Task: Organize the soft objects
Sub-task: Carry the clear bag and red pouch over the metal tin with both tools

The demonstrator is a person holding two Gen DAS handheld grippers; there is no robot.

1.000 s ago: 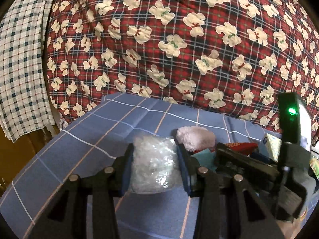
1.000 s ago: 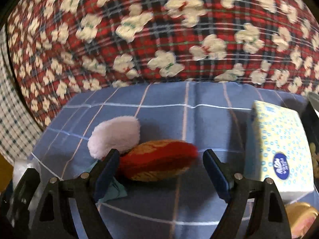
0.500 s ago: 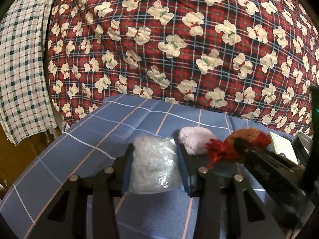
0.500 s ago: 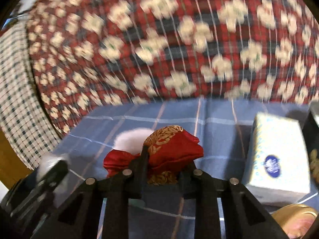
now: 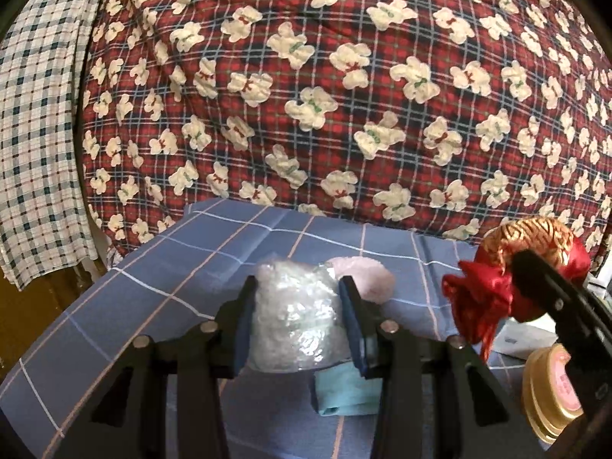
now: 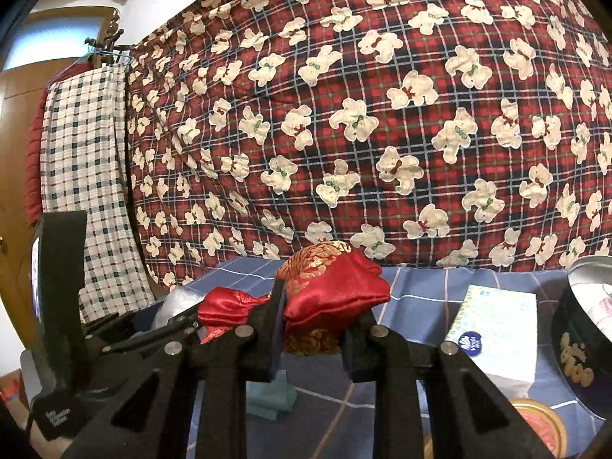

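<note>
Nearest in the right wrist view: right gripper (image 6: 315,334) is clamping the red-and-gold satin pouch (image 6: 332,298), fingers (image 6: 273,329) pressed in on its middle, the gathered red end spilling out to the left. Pouch is hanging clear of the blue checked cloth (image 6: 420,298) that covers the counter; the left wrist view is showing it in the air at the right edge.

Left gripper (image 5: 298,325) is gripping a clear crinkled plastic bag (image 5: 296,317), fingers partly closed against both its sides. Bag looks to be sitting low, near or on the cloth; contact cannot be told.

Under and just past the fingers: a folded teal cloth (image 5: 344,392) is lying flat. Behind the bag, a pale fluffy pad (image 5: 367,275) is resting on the counter.

To the right: a white tissue pack (image 6: 493,329) with a round blue logo, lettering too small to read. Beside it a dark round tin (image 6: 581,348), open, gold script on its wall, not legible. A gold-rimmed lid (image 5: 550,394) with a pink face lies near the front edge.

Far: a red plaid quilt (image 5: 344,95) with white bears is filling the background.

Judgement: carry step in hand, both soft items lifted or gripped. Next move calls for choosing a drop spot, possibly the open tin, then lowering before releasing.
</note>
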